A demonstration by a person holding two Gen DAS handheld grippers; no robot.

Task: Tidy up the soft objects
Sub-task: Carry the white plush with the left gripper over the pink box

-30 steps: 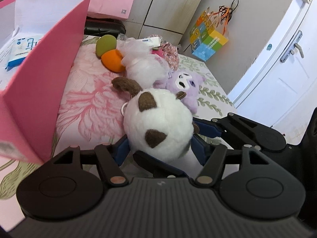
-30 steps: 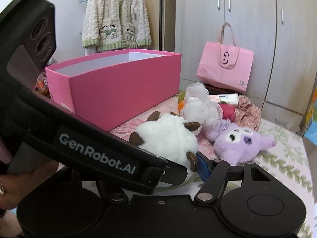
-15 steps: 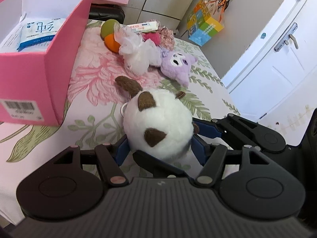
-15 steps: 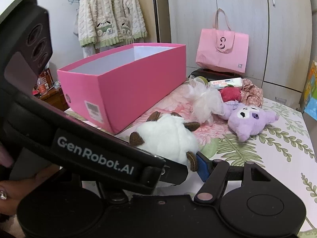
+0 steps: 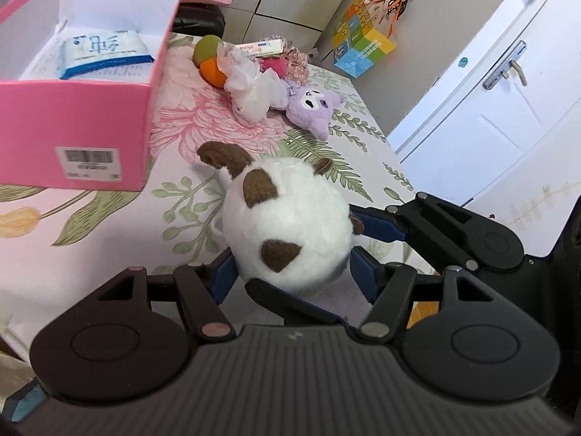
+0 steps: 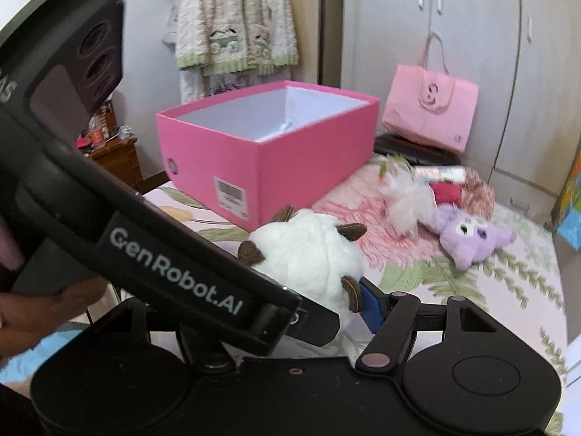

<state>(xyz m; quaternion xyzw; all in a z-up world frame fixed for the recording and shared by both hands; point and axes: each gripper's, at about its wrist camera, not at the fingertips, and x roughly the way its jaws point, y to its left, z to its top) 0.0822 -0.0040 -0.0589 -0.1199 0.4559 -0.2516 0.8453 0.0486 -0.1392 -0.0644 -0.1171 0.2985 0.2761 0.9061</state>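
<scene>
A round white plush [image 5: 290,229] with brown ears hangs above the floral bedsheet [image 5: 109,225], held between both grippers. My left gripper [image 5: 290,272] has its blue pads pressed on the plush's two sides. My right gripper [image 6: 308,290] comes in from the right; one blue pad [image 6: 370,301] presses on the plush [image 6: 308,254], and the left gripper's body hides the other. The open pink box [image 5: 90,127] stands to the left, also in the right wrist view [image 6: 290,167]. A purple plush [image 5: 316,105], a white mesh puff [image 5: 247,83] and a green-orange ball [image 5: 210,58] lie further back.
A blue-and-white tissue pack [image 5: 105,51] lies inside the box. A pink bag [image 6: 428,109] leans on the wardrobe, and a colourful cube [image 5: 363,43] sits beside the bed. A white door [image 5: 490,109] is at the right. A hand [image 6: 43,309] holds the left gripper.
Both grippers have lifted the white plush and drawn it back from the pile of toys. The box's open top and near end now show from higher up.
</scene>
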